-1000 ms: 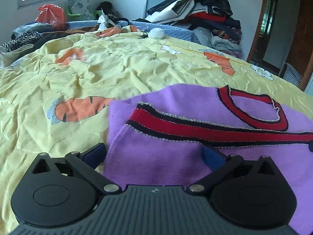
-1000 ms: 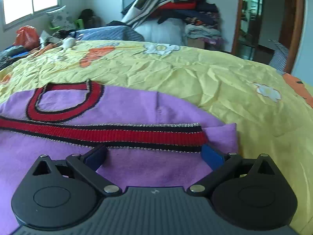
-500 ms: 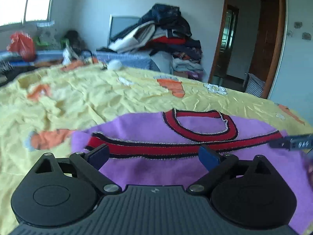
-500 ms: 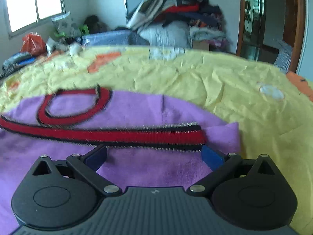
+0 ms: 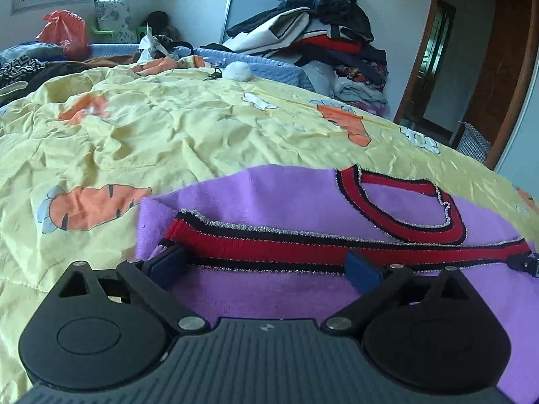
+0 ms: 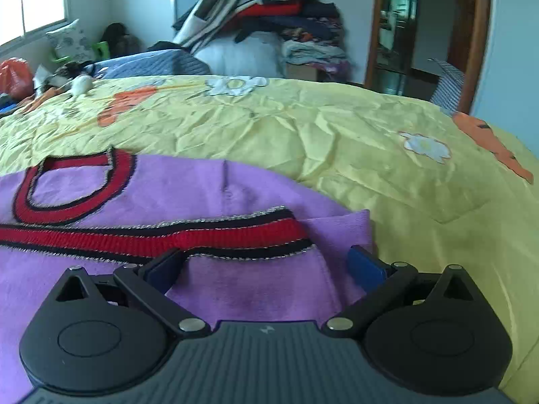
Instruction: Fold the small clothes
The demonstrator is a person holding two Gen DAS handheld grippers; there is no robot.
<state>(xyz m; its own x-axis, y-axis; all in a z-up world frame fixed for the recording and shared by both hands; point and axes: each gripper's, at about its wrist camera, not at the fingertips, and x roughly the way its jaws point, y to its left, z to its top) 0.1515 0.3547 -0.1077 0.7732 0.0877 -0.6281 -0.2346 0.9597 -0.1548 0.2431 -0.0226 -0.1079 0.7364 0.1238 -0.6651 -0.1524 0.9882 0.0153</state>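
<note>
A purple knit garment [image 5: 269, 195] with a red and black band [image 5: 303, 245] and a red-trimmed neckline [image 5: 404, 202] lies flat on the yellow bedspread [image 5: 168, 134]. My left gripper [image 5: 266, 264] is open over the garment's left corner, its blue fingertips [image 5: 168, 262] at the band's lower edge. My right gripper [image 6: 266, 264] is open over the right corner of the garment [image 6: 209, 188], with purple fabric between its fingers and the band [image 6: 168, 235] just ahead. One tip of the right gripper [image 5: 525, 264] shows at the right edge of the left wrist view.
The carrot-and-flower bedspread [image 6: 337, 134] stretches on beyond the garment. A tall pile of clothes [image 5: 320, 33] stands at the far side by a doorway [image 5: 438, 67]. A red bag [image 5: 64, 30] and a white fluffy ball [image 5: 237, 71] sit at the back left.
Both grippers have crept forward, so their tips now reach the red band. The left view swung right and came back. Both stay open.
</note>
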